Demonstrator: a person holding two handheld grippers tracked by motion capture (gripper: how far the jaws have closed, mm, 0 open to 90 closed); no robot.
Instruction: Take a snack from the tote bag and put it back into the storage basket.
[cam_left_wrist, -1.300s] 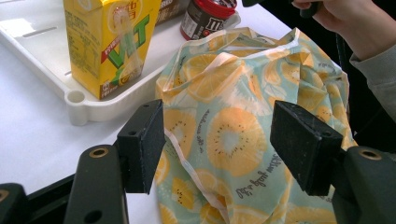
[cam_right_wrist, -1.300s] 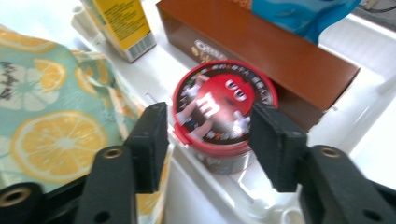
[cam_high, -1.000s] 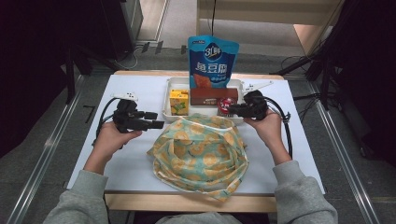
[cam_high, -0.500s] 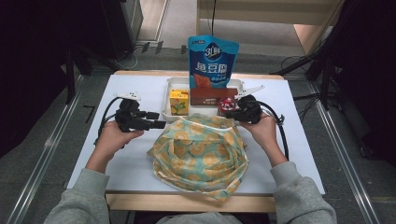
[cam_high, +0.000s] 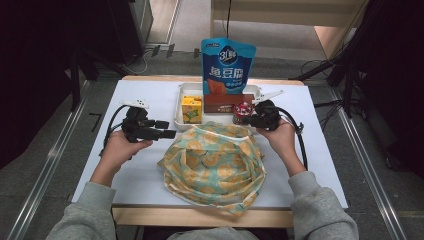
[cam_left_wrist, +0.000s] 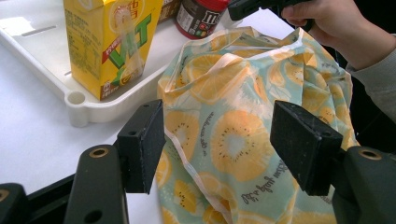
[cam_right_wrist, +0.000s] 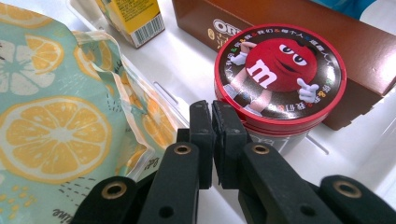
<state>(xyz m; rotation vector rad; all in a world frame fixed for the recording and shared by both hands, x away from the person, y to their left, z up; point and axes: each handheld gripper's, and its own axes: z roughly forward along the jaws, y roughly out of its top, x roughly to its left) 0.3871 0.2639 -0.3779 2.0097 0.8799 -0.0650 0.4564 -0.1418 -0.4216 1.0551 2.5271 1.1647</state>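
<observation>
A cloth bag (cam_high: 215, 162) printed with orange slices lay at the lower centre of the high view, spread loosely on the white table (cam_high: 145, 175), its far rim just below a white tray (cam_high: 178, 117) at the upper centre. In the tray were seen a yellow drink carton (cam_high: 191, 109), a brown biscuit box (cam_high: 222, 102), a round red-lidded candy tub (cam_high: 243, 111) and, standing behind them, a blue snack pouch (cam_high: 227, 67).

The right gripper (cam_right_wrist: 212, 116) was seen at the bag's upper right edge, beside the candy tub. Its jaws had just been closing and stood pressed together; nothing could be made out between the pads (the bag's hem lay just to their left in the right gripper view). The left gripper (cam_left_wrist: 219, 140) was held at the left of the bag with its jaws wide apart, the fabric lying beyond them and not pinched.

The bag was judged to be light, thin and limp (it would sag and fold rather than keep any shape), and somewhat slippery. The stitched hem (cam_left_wrist: 243, 56) at the mouth was judged the best place for a grip, one point on each side, so that the opening could be spread.
</observation>
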